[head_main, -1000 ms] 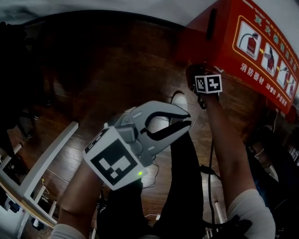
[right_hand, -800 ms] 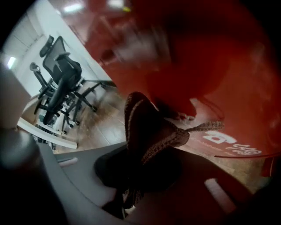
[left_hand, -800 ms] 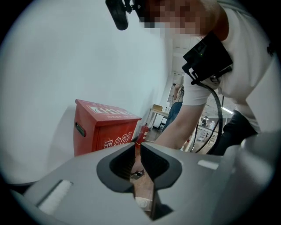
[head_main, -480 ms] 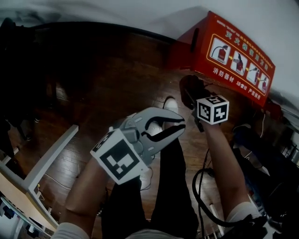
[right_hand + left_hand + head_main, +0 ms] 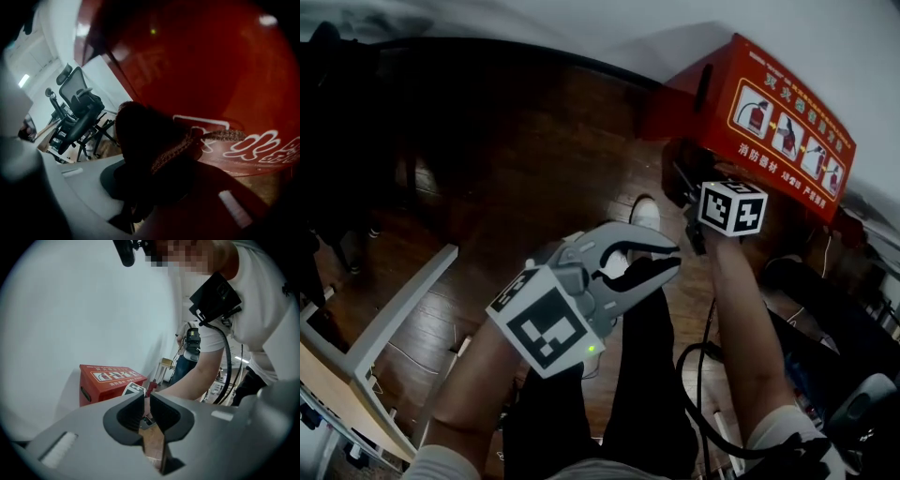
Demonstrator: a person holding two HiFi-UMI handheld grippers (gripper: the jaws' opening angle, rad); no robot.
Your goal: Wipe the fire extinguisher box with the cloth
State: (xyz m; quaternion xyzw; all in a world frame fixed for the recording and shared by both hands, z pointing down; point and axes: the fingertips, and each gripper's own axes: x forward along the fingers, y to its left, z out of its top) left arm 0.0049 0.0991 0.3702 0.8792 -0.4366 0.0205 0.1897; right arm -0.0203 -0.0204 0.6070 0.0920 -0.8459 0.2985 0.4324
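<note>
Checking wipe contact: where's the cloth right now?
The cloth is clamped in the right gripper, upper right in the head view. It sits bunched right up at the front of the red fire extinguisher box, near its lower left end.

The red fire extinguisher box carried a white-bordered panel of four extinguisher pictograms. A line of small Chinese characters above it was too fine to read. Below it, white characters seemed to read 消防器材, followed by smaller blurred ones. Black-and-white square code markers stood on the left gripper and the right gripper. Close up, large white characters on the box were cut off.
</note>
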